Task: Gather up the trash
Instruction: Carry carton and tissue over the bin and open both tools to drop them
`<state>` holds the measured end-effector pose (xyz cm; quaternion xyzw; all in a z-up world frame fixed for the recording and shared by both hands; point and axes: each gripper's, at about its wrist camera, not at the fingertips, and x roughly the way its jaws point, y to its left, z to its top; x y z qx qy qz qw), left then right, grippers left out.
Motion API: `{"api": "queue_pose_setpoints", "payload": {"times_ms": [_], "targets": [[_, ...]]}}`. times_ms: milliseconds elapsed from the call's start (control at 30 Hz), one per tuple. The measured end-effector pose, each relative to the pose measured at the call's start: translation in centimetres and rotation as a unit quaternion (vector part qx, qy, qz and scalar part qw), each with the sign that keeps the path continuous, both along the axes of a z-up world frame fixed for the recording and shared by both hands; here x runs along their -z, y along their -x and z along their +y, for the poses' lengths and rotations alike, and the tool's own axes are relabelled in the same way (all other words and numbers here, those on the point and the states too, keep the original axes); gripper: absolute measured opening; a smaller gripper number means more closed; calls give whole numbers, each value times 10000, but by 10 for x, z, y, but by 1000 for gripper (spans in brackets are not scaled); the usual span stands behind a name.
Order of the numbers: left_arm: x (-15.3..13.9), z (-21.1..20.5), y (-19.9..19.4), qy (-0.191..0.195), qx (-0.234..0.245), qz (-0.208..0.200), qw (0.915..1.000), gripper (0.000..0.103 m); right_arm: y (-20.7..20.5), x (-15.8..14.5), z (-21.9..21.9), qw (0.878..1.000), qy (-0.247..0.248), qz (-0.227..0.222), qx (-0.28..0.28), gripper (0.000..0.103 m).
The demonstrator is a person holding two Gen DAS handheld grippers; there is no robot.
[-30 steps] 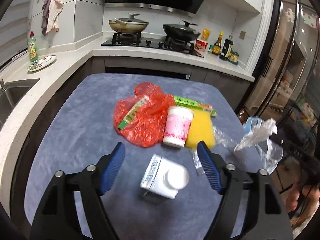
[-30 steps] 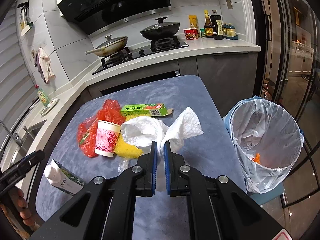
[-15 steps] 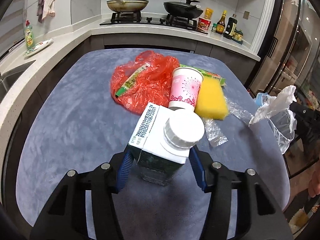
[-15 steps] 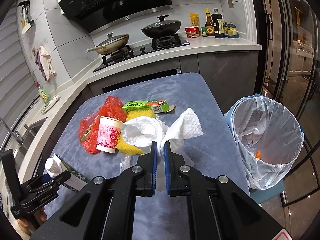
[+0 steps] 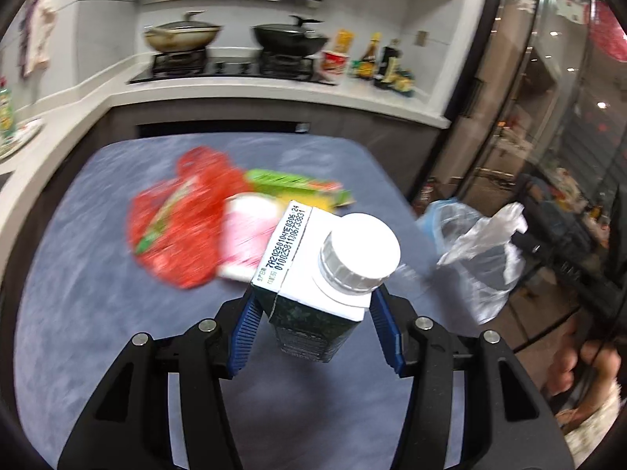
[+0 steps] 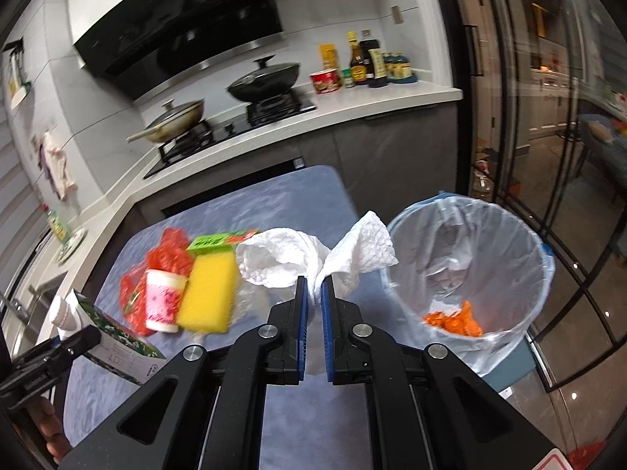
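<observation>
Left wrist view: left claw [image 5: 313, 323] clenched on a white-capped carton [image 5: 319, 274] at frame centre, above the blue table [image 5: 78, 313]; right wrist view: right claw [image 6: 311, 293] gripping white tissue [image 6: 313, 258] at frame centre, lined bin [image 6: 470, 282] to its right, carton lower left.

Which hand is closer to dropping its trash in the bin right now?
Right. The right gripper holds the tissue beside the bin; the left gripper grips the carton over the table.
</observation>
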<state>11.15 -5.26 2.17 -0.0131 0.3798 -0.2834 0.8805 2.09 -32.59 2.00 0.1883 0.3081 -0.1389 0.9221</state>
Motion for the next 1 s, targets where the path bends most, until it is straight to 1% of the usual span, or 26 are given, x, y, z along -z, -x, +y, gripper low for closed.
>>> {"api": "queue_pose_setpoints", "payload": {"times_ms": [133, 267, 433, 600, 667, 800, 900, 933, 967, 1000], "targets": [[-11, -49, -11, 283, 441, 10, 9986, 50, 10, -1, -33, 9994, 65, -22, 351, 7], [-15, -107, -22, 415, 825, 17, 9957, 50, 18, 2, -69, 9975, 101, -10, 705, 7], [-13, -177, -32, 634, 1326, 101, 9891, 50, 17, 15, -110, 9948, 31, 99, 1015, 7], [2, -237, -45, 835, 1631, 415, 9822, 50, 7, 34, -133, 9929, 81, 335, 1135, 7], [11, -260, -49, 765, 1703, 514, 9811, 50, 3, 41, -141, 9922, 35, 412, 1173, 7], [29, -287, -52, 659, 1801, 675, 9791, 51, -2, 54, -153, 9911, -14, 545, 1211, 8], [42, -302, -55, 630, 1836, 790, 9778, 51, -5, 63, -160, 9902, -56, 595, 1264, 12], [46, -306, -56, 605, 1851, 852, 9771, 51, -4, 65, -160, 9900, -63, 597, 1278, 19], [50, -309, -57, 589, 1850, 900, 9768, 54, -4, 66, -161, 9895, -74, 595, 1312, 25], [51, -311, -57, 570, 1845, 918, 9769, 57, -3, 66, -162, 9891, -80, 576, 1350, 34]]}}
